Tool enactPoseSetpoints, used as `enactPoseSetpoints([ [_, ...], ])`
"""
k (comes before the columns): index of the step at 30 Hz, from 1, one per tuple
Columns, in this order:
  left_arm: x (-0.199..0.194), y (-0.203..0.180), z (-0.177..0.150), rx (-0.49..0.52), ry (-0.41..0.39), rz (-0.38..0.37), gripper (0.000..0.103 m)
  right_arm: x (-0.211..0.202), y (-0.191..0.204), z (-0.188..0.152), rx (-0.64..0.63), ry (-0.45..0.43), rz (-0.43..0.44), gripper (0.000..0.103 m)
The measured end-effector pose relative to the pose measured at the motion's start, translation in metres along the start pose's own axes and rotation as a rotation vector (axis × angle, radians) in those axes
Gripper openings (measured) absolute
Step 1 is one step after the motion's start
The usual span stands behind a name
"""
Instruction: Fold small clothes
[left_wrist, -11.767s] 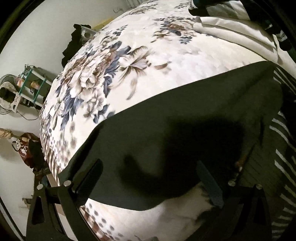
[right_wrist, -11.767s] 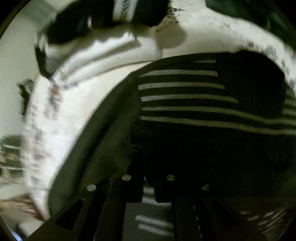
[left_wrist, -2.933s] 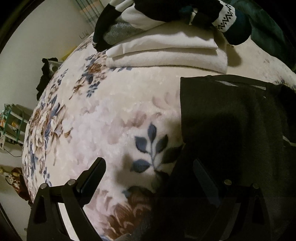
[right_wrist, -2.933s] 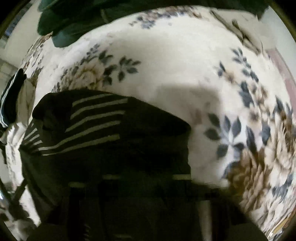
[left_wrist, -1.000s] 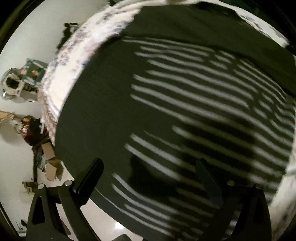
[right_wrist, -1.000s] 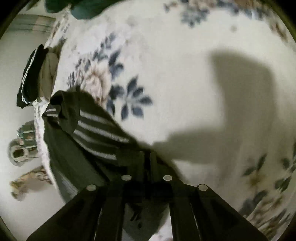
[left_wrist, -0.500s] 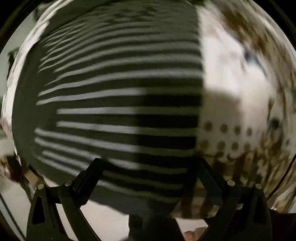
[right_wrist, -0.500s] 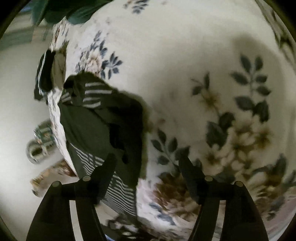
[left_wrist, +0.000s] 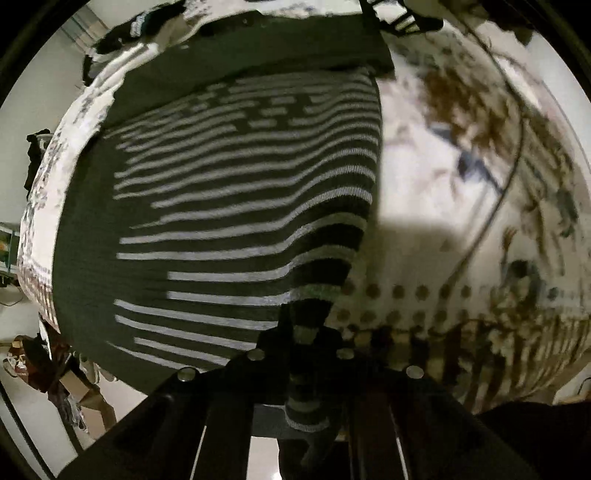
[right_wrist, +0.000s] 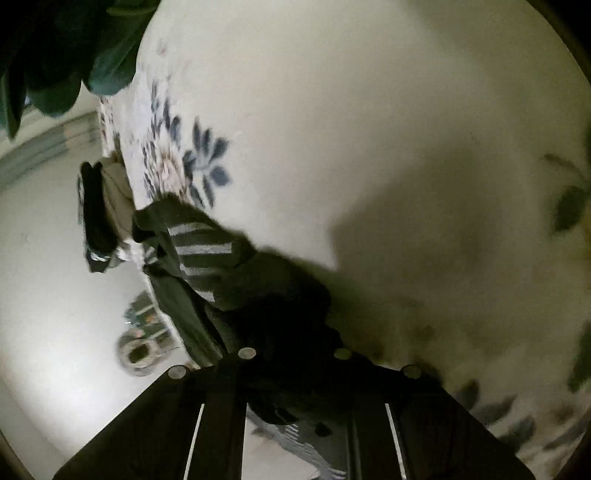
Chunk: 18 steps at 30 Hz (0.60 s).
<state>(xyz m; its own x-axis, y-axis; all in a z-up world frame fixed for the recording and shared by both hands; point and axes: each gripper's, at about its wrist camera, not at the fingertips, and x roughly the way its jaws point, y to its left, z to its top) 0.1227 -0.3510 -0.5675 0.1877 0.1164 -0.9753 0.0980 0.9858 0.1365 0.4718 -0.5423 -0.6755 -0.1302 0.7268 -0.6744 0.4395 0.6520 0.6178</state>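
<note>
A black garment with pale stripes (left_wrist: 229, 206) lies spread flat on the floral blanket (left_wrist: 461, 184), filling the left wrist view. My left gripper (left_wrist: 306, 332) points down at its near right corner, jaws closing tight on that striped corner, which bunches between the fingers. In the right wrist view the same garment (right_wrist: 207, 251) trails off to the left across the blanket (right_wrist: 369, 147). My right gripper (right_wrist: 291, 332) has its jaws closing on a dark fold of the garment, and the cloth is pinched between the fingers.
A stack of folded clothes (right_wrist: 103, 206) sits at the bed's far edge. Dark green cloth (right_wrist: 66, 55) lies at the upper left. A fan (right_wrist: 140, 350) stands on the floor beyond the bed. A thin cable (left_wrist: 517, 147) crosses the blanket to the right.
Half a second ago both grippers stood open above the garment. Now each has closed on cloth: the left on the striped corner, the right, lower now, on a dark fold.
</note>
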Motion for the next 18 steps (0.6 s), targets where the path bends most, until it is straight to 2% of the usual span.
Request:
enactPoseSetpoints([
  [5,-0.050,0.053,0.010,-0.091,-0.047,-0.034,0.005,-0.023,0.067,-0.018,-0.089,-0.008,-0.098,0.008],
  [10,-0.074,0.124,0.014,-0.210,-0.078,-0.074,0.005,-0.029,0.160,-0.039,-0.150,-0.031,-0.113,0.008],
  [13,-0.068,0.182,0.012,-0.320,-0.074,-0.128,0.005,-0.007,0.218,-0.050,-0.188,-0.047,-0.147,0.008],
  [18,-0.047,0.264,0.001,-0.457,-0.065,-0.222,0.004,0.071,0.314,-0.066,-0.230,-0.071,-0.234,0.008],
])
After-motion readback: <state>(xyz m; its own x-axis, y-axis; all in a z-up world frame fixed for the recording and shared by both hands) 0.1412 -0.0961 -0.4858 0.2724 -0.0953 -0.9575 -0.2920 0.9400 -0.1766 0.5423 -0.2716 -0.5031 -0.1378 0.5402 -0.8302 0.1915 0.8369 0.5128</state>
